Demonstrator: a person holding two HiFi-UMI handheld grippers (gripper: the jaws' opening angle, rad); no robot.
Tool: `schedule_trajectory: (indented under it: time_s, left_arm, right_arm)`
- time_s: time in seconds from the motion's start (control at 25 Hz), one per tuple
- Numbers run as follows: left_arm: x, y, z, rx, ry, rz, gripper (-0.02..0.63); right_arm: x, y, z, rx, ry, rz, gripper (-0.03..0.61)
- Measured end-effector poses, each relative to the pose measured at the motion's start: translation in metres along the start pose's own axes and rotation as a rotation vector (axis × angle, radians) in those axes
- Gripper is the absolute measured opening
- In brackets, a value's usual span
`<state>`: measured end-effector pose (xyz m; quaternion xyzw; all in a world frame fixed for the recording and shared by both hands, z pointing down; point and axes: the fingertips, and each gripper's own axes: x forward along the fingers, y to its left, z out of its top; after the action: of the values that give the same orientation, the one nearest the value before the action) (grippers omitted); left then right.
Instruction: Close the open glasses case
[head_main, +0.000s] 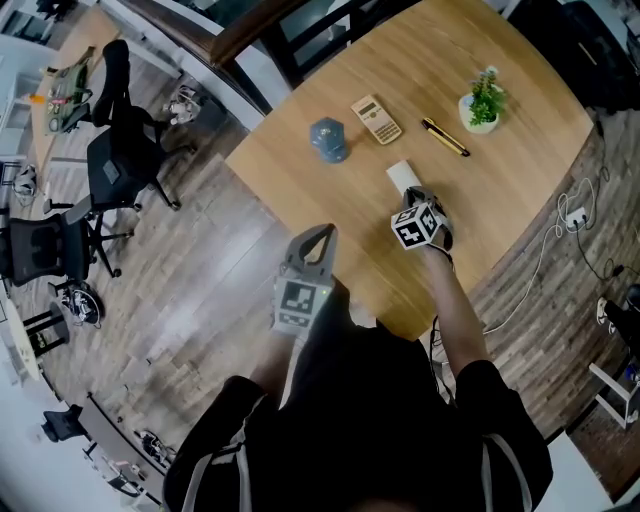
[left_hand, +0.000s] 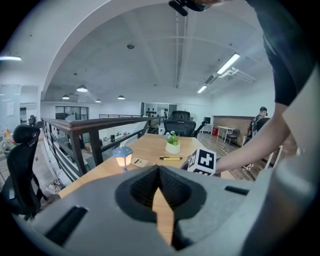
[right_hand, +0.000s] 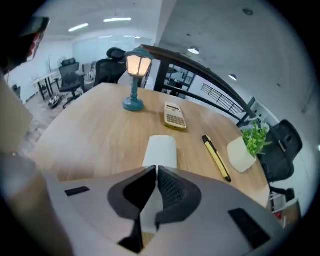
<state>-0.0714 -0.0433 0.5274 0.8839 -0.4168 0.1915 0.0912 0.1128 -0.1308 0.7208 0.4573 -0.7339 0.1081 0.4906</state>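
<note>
Wood-plank floor (head_main: 210, 280), black office chairs (head_main: 120, 160), dark railing (left_hand: 90, 124), white ceiling strip lights (left_hand: 228, 63)

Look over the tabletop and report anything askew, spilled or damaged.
Nothing stands out. The lamp stands upright and lit, the potted plant is upright, and the calculator, pen and white glasses case lie flat on the wooden table, apart from each other. No spill or damage shows.
</note>
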Motion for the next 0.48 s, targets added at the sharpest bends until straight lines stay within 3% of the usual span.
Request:
schedule_trajectory:
  time_s: [0.08,0.28,0.4,0.48]
  left_arm:
    - [0.000,0.000,-0.001,0.000,0.001,0.001,-0.002]
    - [0.003,-0.001,0.005,0.013,-0.012,-0.005,-0.002]
    - [0.003,0.000,0.017,0.035,-0.029,-0.003,-0.002]
    - [0.004,0.003,0.026,0.039,-0.048,-0.006,-0.002]
  right_arm:
    - [0.002,0.002,0.000,-0.039,0.036,-0.018,0.026]
    - [0.003,0.001,0.000,-0.007,0.047,0.012,0.026]
    - [-0.016,-0.008,0.004,0.107,-0.031,0.041,0.026]
    - [-0.048,-0.027,0.014,0.255,-0.172,0.029,0.026]
